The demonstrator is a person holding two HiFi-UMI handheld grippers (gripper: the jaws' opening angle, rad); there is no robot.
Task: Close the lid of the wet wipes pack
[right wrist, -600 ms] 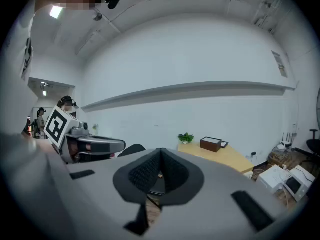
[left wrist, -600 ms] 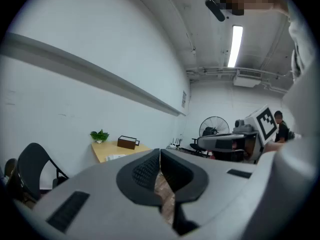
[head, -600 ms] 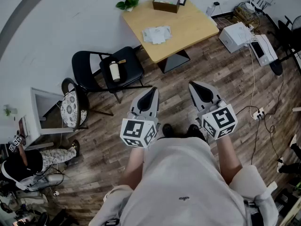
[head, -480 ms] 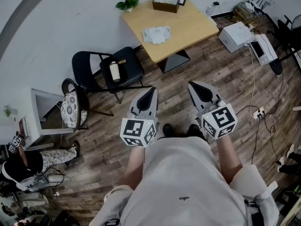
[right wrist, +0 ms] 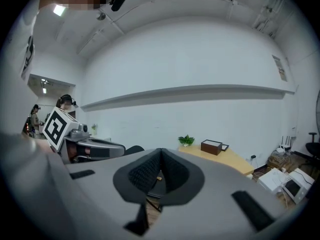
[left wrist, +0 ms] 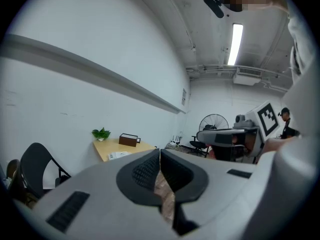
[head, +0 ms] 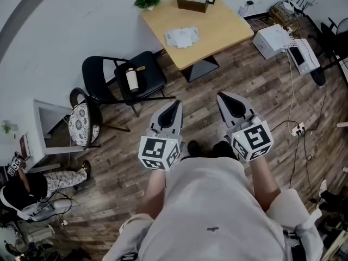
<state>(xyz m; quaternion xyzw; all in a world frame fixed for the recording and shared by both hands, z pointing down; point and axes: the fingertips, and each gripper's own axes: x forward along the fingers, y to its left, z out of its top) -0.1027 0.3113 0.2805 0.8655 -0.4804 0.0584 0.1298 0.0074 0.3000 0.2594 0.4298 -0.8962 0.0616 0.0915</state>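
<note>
The wet wipes pack (head: 182,37) is a white packet lying on the wooden table (head: 217,31) far ahead by the wall; its lid is too small to make out. In the left gripper view the pack (left wrist: 119,155) is a pale patch on the table (left wrist: 111,147). My left gripper (head: 174,104) and right gripper (head: 222,97) hang side by side above the wood floor, well short of the table. Both are shut with nothing between the pads (left wrist: 150,169) (right wrist: 147,170).
A brown box (head: 194,1) and a small plant (head: 148,2) sit at the table's back edge. A black folding chair (head: 140,79) carrying a roll stands left of the table, a cushioned chair (head: 81,125) beyond. A white printer (head: 274,41), cables and a power strip (head: 299,130) lie at right.
Both grippers keep their places and stay shut. The head view has shifted only slightly.
</note>
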